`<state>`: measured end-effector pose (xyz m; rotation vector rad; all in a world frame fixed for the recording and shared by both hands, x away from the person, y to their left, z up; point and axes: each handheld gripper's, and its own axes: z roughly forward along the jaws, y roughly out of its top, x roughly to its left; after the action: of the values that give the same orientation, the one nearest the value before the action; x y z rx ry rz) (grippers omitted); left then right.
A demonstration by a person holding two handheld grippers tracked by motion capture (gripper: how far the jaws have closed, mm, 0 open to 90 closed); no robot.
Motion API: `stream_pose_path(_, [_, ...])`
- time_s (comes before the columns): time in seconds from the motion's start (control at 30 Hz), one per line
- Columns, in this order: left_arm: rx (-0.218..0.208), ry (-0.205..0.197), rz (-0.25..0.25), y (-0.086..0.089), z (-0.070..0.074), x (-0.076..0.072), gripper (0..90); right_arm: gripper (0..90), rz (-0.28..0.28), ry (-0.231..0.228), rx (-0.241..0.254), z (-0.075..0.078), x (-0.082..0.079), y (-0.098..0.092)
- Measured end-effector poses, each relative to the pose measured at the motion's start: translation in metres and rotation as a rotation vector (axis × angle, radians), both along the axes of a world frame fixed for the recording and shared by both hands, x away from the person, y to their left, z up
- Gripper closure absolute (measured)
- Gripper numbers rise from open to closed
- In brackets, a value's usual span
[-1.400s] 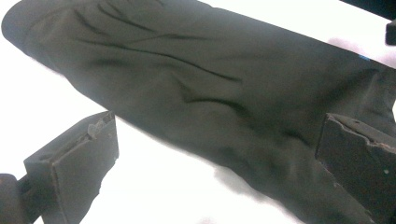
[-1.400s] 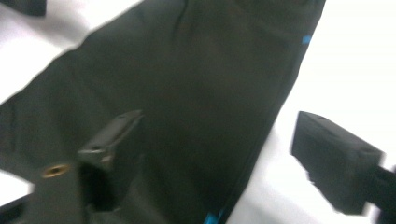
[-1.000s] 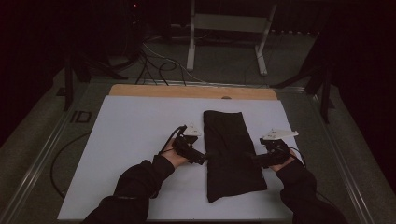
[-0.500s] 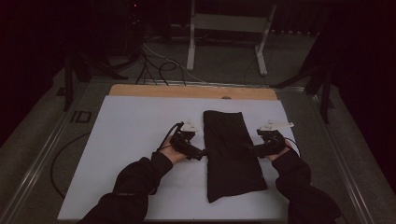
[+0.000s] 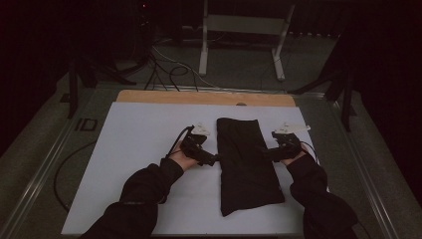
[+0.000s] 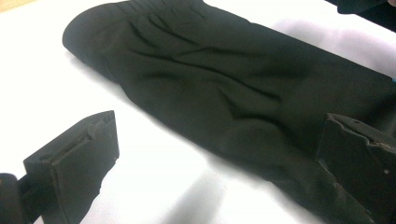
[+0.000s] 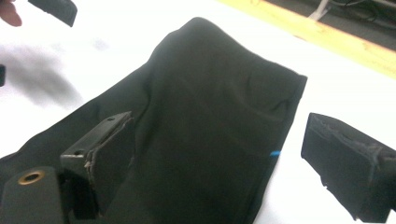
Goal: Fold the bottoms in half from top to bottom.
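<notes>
Both hands had moved up the table over the last second, from beside the cloth's lower half to about mid-length; the cloth itself hadn't shifted.

Nearest: two dark sleeves (image 5: 144,199) came in from the bottom edge of the high view, one either side of the folded black fabric piece (image 5: 246,162).

Left gripper (image 5: 215,160) sat at the fabric's left long edge, jaws wide apart, nothing between them. In the left gripper view (image 6: 210,186) one jaw hung over bare white surface, the other over the dark cloth, so it straddled the edge. Couldn't tell if the jaws touched the fabric.

Right gripper (image 5: 263,151) mirrored it at the right long edge, jaws also spread, nothing clamped. In the right gripper view (image 7: 215,158) one jaw was over the cloth, the other over white beyond the edge. A small blue mark (image 7: 276,153) showed at that edge.

Fabric lay flat as a long narrow rectangle, roughly centre-right on the white table top (image 5: 139,139), long axis running away from the person, light wrinkles near the far end (image 6: 187,56).

Farther out: a bare wooden strip (image 5: 174,97) ran along the table's far edge. Beyond that, loose black cables (image 5: 169,69) on the floor and a white metal stand (image 5: 244,30), the rest dark.
</notes>
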<state>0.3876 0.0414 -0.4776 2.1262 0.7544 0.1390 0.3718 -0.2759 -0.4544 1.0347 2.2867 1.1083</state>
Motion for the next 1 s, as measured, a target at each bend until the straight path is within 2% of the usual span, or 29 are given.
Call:
stream_pose_path(0.2, [0.002, 0.006, 0.011, -0.001, 0.003, 0.006, 0.4, 10.1, 0.001, -0.008, 0.007, 0.002, 0.011, 0.001])
stream_pose_path(0.33, [0.013, 0.006, 0.017, -0.002, 0.005, 0.011, 0.4, 10.1, -0.012, 0.009, 0.016, 0.002, 0.023, 0.003])
stream_pose_path(0.6, [-0.022, 0.06, 0.052, -0.008, 0.001, 0.026, 0.5, 10.0, -0.036, 0.017, 0.022, -0.005, 0.042, 0.006])
stream_pose_path(0.73, [-0.02, 0.052, 0.066, -0.013, -0.001, 0.032, 0.5, 9.9, -0.059, 0.002, 0.038, -0.007, 0.047, 0.006])
stream_pose_path(0.77, [-0.009, 0.046, 0.064, -0.015, -0.002, 0.033, 0.6, 9.9, -0.06, -0.001, 0.038, -0.009, 0.05, 0.005])
stream_pose_path(0.8, [0.019, 0.031, 0.065, -0.017, -0.006, 0.036, 0.9, 9.9, -0.065, 0.002, 0.033, -0.011, 0.052, 0.005])
stream_pose_path(0.83, [0.019, 0.031, 0.065, -0.017, -0.006, 0.036, 1.6, 9.9, -0.065, 0.002, 0.033, -0.011, 0.052, 0.005])
stream_pose_path(0.9, [0.034, -0.001, 0.069, -0.02, -0.012, 0.042, 1.6, 9.9, -0.077, 0.007, 0.022, -0.014, 0.056, 0.004])
stream_pose_path(1.0, [0.039, -0.015, 0.076, -0.02, -0.016, 0.046, 1.7, 9.9, -0.083, 0.013, 0.012, -0.016, 0.058, 0.004])
